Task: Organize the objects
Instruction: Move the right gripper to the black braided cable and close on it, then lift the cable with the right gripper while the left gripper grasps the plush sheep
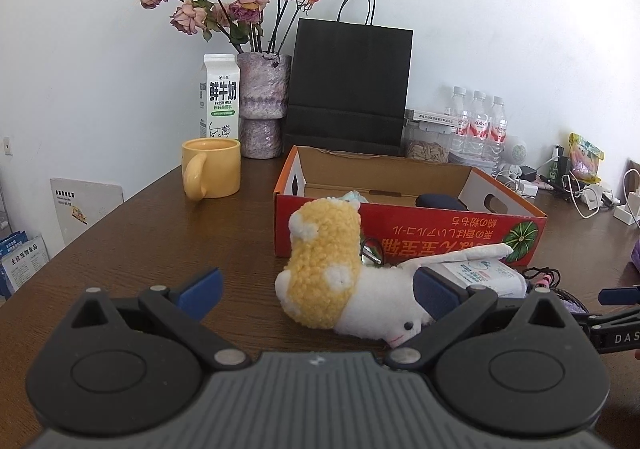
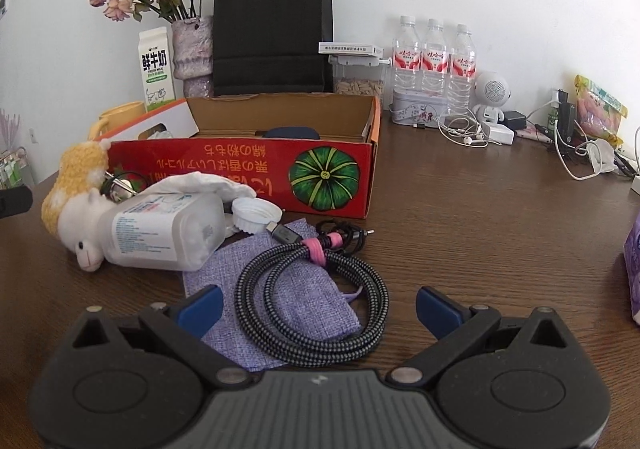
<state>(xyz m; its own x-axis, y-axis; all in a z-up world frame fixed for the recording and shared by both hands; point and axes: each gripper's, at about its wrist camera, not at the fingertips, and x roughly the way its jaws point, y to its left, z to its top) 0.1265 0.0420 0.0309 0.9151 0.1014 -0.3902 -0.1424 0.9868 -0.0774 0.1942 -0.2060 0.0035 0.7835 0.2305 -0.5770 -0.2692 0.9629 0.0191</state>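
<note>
Braided black-and-grey cable (image 2: 316,289), coiled and bound with a pink tie (image 2: 316,247), is seen lying on a lilac cloth pouch (image 2: 280,297) directly ahead of the right gripper (image 2: 318,307), whose blue pads are spread wide with nothing between them. The left gripper (image 1: 318,295) is likewise released and empty; a yellow-and-white plush lamb (image 1: 332,281) is framed between its pads, with the right pad just beside or against the toy's white body.

The loose items are clustered on the brown table (image 2: 480,209) in front of the red cardboard box (image 2: 240,173), which appears to be the intended destination and already holds a dark object (image 2: 292,133).

Several risks are judged likely. The cable rests on the pouch, so a low pinch could catch cloth along with the coil and drag both. Only one loop might be taken, letting the rest hang and snag on the box wall. The white plastic bottle (image 2: 168,229) lies on its side against the lamb, with a loose white lid (image 2: 258,215) beside it; if the lamb is lifted, the bottle could be rolled or its contents spilled, should any remain. The soft plush may be compressed and slip if it is gripped off-centre. The two grippers work close together, so a collision is possible.
</note>
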